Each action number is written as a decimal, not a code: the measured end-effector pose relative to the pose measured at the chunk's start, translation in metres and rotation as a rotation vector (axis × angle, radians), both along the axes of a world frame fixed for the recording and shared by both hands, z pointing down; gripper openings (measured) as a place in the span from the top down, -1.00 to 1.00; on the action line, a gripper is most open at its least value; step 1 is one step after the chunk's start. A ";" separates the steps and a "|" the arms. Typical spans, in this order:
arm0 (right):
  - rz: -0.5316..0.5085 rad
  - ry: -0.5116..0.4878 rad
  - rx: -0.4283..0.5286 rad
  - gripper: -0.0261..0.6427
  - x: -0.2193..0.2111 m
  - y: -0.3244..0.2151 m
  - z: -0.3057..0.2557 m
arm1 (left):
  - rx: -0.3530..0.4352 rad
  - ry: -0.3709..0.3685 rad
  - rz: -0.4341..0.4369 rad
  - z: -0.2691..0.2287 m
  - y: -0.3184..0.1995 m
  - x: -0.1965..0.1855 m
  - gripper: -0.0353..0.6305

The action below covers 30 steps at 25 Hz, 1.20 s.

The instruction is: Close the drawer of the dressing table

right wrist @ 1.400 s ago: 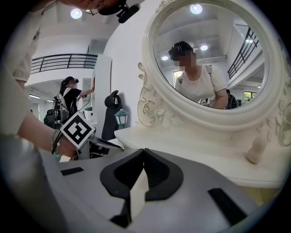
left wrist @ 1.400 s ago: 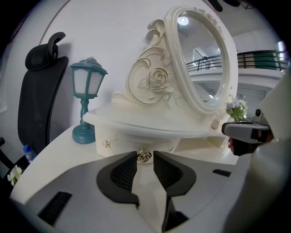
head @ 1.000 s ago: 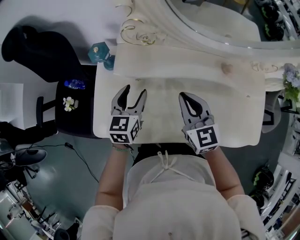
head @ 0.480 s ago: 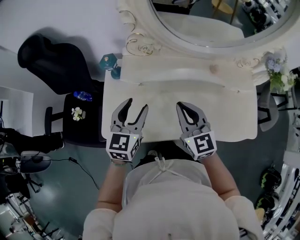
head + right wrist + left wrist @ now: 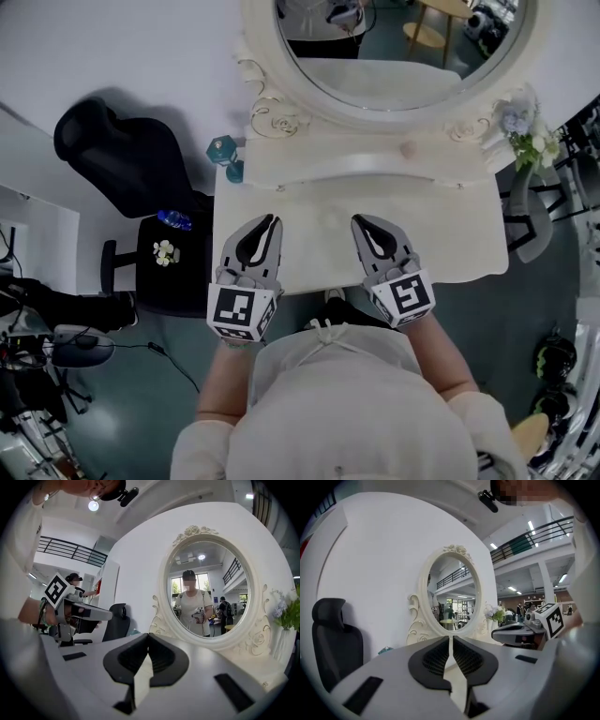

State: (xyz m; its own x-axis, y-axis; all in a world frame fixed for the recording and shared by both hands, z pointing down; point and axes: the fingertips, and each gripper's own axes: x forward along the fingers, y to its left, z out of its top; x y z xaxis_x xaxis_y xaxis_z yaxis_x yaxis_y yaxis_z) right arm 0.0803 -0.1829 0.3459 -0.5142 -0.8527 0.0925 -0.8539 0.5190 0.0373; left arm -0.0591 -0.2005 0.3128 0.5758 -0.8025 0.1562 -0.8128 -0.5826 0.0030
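Note:
The cream dressing table [image 5: 450, 234] stands below me with its oval mirror [image 5: 394, 47] at the back. No drawer front shows in any view. My left gripper [image 5: 271, 221] hangs over the left part of the tabletop. Its jaws have just been closing and are now shut, with nothing between them. My right gripper [image 5: 357, 221] is over the middle, also shut and empty. The left gripper [image 5: 451, 637] points level at the mirror [image 5: 454, 595]. In the right gripper view the right gripper [image 5: 148, 634] faces the mirror [image 5: 208, 592] too.
A black chair [image 5: 122, 150] and a black stool with a bottle [image 5: 173, 221] stand left of the table. A teal object [image 5: 223, 148] sits at the table's back left corner and flowers [image 5: 520, 127] at the back right. Cables lie on the floor at the left.
The left jaws were open and are now shut on nothing. Both grippers have risen and drawn back toward the table's front edge. More of the mirror shows.

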 end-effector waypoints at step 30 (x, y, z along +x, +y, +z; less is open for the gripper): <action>-0.007 0.068 0.096 0.92 0.000 0.012 -0.040 | 0.071 0.089 0.094 -0.035 0.016 -0.015 0.83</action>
State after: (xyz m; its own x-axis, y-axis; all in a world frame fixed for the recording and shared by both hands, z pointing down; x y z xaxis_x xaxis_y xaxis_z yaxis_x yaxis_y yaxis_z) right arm 0.0808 -0.1708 0.3062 -0.5154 -0.8557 0.0460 -0.8441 0.5162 0.1449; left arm -0.0740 -0.1841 0.2782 0.6583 -0.7513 0.0462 -0.7527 -0.6577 0.0289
